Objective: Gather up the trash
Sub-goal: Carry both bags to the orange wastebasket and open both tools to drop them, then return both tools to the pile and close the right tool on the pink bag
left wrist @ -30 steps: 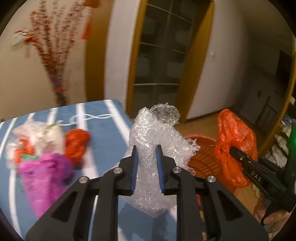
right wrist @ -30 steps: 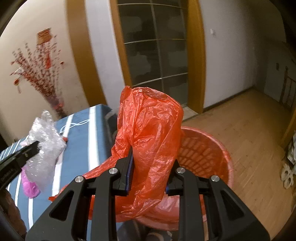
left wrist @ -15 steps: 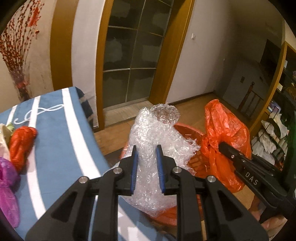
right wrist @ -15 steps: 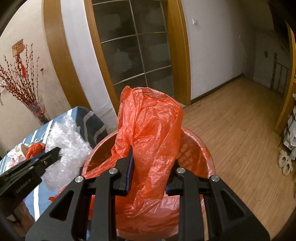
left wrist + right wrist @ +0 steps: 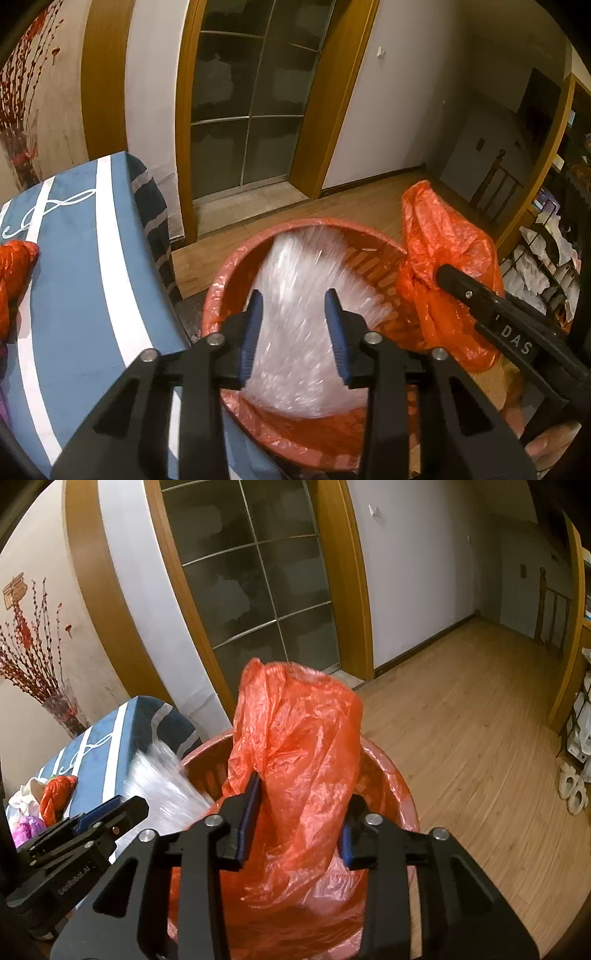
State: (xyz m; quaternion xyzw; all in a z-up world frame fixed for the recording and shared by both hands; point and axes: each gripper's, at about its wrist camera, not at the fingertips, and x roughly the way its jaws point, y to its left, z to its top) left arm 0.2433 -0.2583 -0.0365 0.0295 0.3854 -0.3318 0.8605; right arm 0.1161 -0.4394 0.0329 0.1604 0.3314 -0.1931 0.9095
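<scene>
Both tools have just been opening above the round orange bin [image 5: 236,266]: left tool [image 5: 293,325] drops blurred clear bubble wrap [image 5: 295,295], right tool [image 5: 299,812] stands loose around crumpled orange plastic bag [image 5: 295,738]

A red-orange basket [image 5: 236,266], lined in the same translucent red-orange film, sits at six o'clock in both wrist views. Clear, silvery bubble wrap [image 5: 295,332], streaked white by blur, shows between the black left tongs [image 5: 293,325] with blue pads [image 5: 248,343]. A crinkled orange-red plastic bag [image 5: 295,746] rises between the black right tongs [image 5: 299,819], likewise blue-padded. At nine o'clock, the tabletop [image 5: 81,280] wears blue cloth with white stripes and a white looping line; a second orange-red bag [image 5: 14,269] lies on it. Beyond, honey-brown wood floor [image 5: 461,720], golden door frames [image 5: 347,590], smoked grey glass and red-budded branches [image 5: 26,653].
</scene>
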